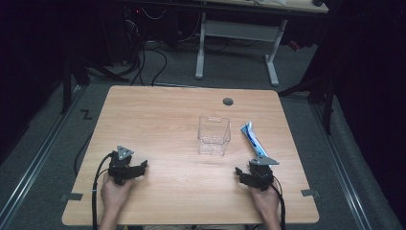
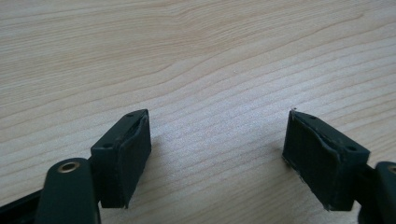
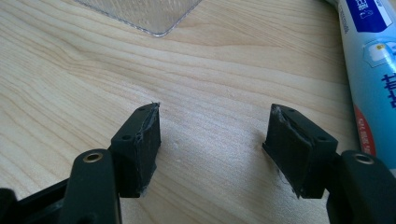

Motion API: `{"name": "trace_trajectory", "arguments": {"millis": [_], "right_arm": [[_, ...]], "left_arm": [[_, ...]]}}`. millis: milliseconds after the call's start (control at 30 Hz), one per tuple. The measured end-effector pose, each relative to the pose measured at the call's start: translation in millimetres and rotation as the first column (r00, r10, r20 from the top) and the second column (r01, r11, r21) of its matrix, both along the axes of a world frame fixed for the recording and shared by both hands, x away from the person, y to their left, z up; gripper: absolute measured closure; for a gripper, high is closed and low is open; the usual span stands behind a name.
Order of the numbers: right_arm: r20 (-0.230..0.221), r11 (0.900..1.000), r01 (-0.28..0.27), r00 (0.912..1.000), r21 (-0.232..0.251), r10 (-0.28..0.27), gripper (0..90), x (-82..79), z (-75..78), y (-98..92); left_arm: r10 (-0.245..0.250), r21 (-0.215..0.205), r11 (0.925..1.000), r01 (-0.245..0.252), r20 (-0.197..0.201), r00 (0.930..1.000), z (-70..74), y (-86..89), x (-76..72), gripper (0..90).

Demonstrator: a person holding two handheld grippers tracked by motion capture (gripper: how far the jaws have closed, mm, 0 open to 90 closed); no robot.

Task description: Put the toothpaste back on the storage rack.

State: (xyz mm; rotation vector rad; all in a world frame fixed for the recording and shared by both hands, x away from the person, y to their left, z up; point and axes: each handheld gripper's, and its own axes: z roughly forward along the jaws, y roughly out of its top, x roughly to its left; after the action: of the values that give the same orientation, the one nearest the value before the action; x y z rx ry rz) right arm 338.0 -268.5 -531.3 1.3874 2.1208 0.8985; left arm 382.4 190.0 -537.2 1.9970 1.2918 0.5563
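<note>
A clear plastic box (image 1: 214, 134) stands upright near the middle of the wooden table (image 1: 158, 115). To its right lies a blue and white tube (image 1: 253, 139), stretched from far to near. My left gripper (image 1: 141, 167) rests on the table at the near left, held by a hand, its jaws open over bare wood (image 2: 217, 140). My right gripper (image 1: 238, 172) rests at the near right, just short of the tube's near end. Its jaws stand open with nothing between them (image 3: 215, 135). In the right gripper view the tube (image 3: 373, 70) runs along the right edge and the box's corner (image 3: 144, 14) shows at top.
A round grommet hole (image 1: 228, 101) sits near the table's far edge. Beyond the table stand a white desk frame (image 1: 239, 43) and loose cables (image 1: 148, 62) on the dark floor. Bare wood spreads across the left half of the table.
</note>
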Motion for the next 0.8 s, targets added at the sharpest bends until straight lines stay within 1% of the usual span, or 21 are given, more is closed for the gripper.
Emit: {"name": "trace_trajectory", "arguments": {"millis": [800], "right_arm": [[0.000,1.000,0.007,1.0000,0.002,-0.007,35.8,-0.1,0.0,0.4]], "left_arm": [[-0.003,-0.001,1.0000,0.003,-0.002,1.0000,0.1,0.5,-0.3,23.4]]}}
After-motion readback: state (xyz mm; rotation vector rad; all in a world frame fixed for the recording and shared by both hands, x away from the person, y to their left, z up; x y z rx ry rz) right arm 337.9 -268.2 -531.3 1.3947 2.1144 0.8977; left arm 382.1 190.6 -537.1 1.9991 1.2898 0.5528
